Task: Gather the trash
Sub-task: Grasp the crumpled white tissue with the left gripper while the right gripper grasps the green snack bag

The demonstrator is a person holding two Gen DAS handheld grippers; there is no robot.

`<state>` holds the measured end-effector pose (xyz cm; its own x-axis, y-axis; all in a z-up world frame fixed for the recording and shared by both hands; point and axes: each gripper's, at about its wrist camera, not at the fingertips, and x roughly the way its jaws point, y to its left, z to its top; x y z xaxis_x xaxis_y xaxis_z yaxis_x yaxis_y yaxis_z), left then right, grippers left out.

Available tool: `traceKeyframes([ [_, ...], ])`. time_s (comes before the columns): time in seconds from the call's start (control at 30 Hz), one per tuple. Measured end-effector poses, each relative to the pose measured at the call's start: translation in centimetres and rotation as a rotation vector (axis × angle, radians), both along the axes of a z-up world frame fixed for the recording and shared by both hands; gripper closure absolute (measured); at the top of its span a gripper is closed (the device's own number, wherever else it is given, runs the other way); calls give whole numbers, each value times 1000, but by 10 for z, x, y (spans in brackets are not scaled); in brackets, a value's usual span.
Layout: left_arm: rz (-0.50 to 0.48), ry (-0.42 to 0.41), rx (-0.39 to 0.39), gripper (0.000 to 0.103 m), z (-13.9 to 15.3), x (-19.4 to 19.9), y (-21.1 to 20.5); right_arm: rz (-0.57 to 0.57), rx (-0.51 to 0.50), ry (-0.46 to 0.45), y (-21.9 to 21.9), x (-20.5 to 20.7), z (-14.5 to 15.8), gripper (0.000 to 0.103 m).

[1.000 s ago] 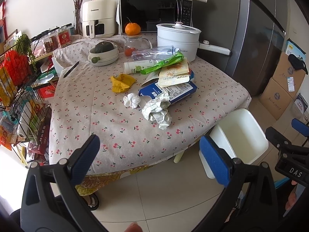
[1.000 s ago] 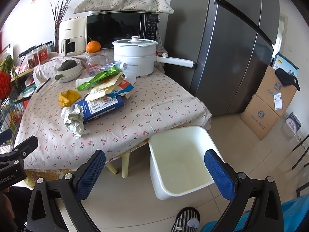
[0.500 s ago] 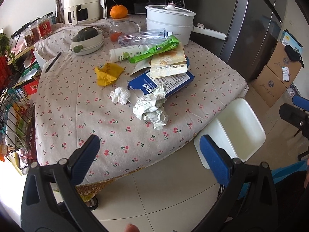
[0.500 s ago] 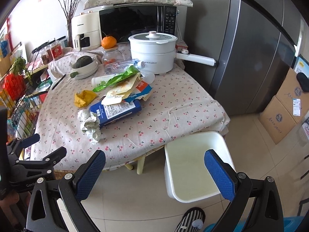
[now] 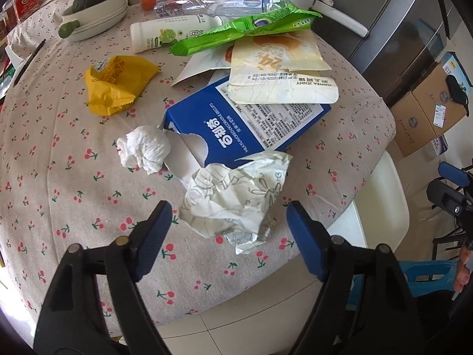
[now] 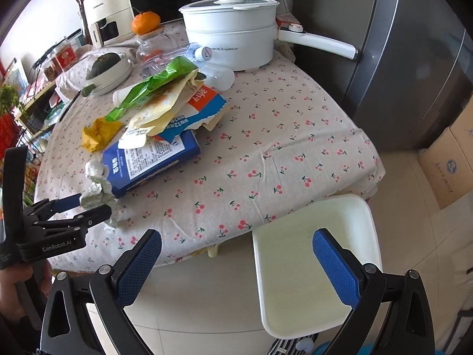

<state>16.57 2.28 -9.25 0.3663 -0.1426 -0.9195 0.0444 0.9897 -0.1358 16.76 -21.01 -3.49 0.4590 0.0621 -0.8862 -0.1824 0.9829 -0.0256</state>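
A: Trash, itemised left to right on the cherry-print surface (image 5: 59,177): yellow wrapper (image 5: 118,84), white tissue wad (image 5: 145,149), crumpled printed paper (image 5: 236,198), blue carton (image 5: 251,124) under a cream pouch (image 5: 280,71) and a green wrapper (image 5: 245,26).

B: Item in hand?

A: Crumpled printed paper, near the surface's front edge, touching the carton's torn end. Left gripper (image 5: 227,222): jaws released, spread to either side of the wad, not yet closing on it.

B: Handling note?

A: Likely best to bring the jaws in low around the bulk, not the loose flap, and to lift without snagging the cloth. Paper should crush easily.

B: Destination?

A: White bin (image 6: 348,227) on the floor beside the surface. Right gripper (image 6: 236,263): jaws released, empty, held above the floor, angled toward the bin.
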Motion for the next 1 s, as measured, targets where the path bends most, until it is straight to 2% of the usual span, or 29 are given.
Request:
traceKeyframes([
  [0.13,-1,6,-10,46,-4,6,7,-11,32,16,-3,19,-4,0],
  [0.23,-8,8,-15,51,-5,10,11,-24,73,37,-1,30,-5,0],
  [0.47,-54,-68,-67,54,26,-3,15,0,260,21,11,41,14,0],
  [0.57,-40,-113,-82,54,40,-7,29,35,361,40,24,52,22,3],
  [0.63,-26,-144,-70,54,47,-9,37,46,381,33,35,61,29,3],
  [0.73,-6,-175,-52,54,53,-12,51,52,420,19,54,79,36,14],
  [0.8,8,-188,-40,54,55,-12,60,47,471,44,68,95,32,21],
  [0.9,26,-192,-44,54,56,-13,71,19,526,96,86,116,18,29],
  [0.97,38,-195,-53,54,57,-16,75,-8,537,122,95,127,7,37],
  [1.0,43,-198,-59,53,58,-17,77,-21,539,131,100,132,1,38],
])
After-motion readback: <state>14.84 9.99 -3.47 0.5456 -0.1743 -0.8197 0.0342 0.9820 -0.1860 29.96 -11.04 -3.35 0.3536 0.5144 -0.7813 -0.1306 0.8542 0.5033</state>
